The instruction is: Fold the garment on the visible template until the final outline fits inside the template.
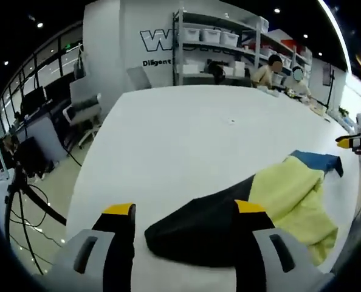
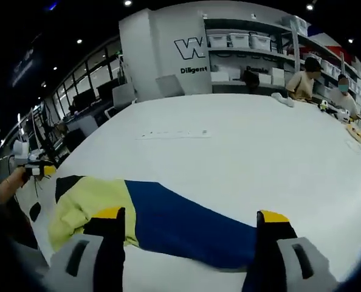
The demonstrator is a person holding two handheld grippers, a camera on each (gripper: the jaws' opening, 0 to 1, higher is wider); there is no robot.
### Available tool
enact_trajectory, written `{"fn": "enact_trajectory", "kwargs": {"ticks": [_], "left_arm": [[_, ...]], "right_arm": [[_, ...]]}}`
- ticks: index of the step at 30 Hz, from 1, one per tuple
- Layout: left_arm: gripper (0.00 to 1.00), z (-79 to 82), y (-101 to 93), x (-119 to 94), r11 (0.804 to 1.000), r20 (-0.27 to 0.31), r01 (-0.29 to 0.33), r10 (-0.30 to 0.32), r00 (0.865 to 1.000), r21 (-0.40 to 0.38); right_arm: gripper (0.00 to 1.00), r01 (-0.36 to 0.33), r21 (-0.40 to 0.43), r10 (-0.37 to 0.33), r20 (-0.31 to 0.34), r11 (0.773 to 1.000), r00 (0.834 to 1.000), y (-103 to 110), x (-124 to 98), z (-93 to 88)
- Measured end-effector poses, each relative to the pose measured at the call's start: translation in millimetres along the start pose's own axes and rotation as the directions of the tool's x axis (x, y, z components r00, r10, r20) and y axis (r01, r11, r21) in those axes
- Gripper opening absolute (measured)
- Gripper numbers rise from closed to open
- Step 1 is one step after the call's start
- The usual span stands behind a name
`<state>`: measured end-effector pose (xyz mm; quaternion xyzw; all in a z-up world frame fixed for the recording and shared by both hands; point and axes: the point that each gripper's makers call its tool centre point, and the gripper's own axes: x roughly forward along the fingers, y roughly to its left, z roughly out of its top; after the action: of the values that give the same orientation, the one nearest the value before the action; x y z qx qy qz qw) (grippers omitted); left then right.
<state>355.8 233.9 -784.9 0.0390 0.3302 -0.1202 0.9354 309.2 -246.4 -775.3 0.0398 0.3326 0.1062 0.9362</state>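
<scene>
White table [image 1: 186,140] with crumpled garment [image 1: 259,207] in black, yellow and blue panels, laid near the front edge. In the left gripper view, the left gripper [image 1: 185,210] is seen with jaws parted and nothing held; part of the black panel is hidden behind one jaw. In the right gripper view, the right gripper [image 2: 192,214] is likewise spread and empty above the blue panel. No template outline can be made out. Storage shelves [image 2: 253,55] and seated people [image 2: 302,79] are seen beyond the table.

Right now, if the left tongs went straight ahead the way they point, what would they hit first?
Most likely the black part of the garment, which lies on the white table just beyond the open left tongs. Depth is hard to judge in this fisheye view.
</scene>
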Motion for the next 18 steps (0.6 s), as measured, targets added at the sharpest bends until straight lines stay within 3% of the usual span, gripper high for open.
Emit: {"fn": "enact_trajectory", "kwargs": {"ticks": [7,18], "left_arm": [[0.67,-1.3,-5.7,12,1.000,-0.040,0.011,-0.010,0.999,0.022],[0.66,6.8,-22.1,40,0.999,-0.055,0.048,-0.047,0.997,0.011]], "right_arm": [[0.85,-0.053,0.045,0.054,-0.021,0.998,0.998,7,21,4.1],[0.86,-0.115,-0.025,0.114,-0.053,0.993,0.992,29,51,14.4]]}}
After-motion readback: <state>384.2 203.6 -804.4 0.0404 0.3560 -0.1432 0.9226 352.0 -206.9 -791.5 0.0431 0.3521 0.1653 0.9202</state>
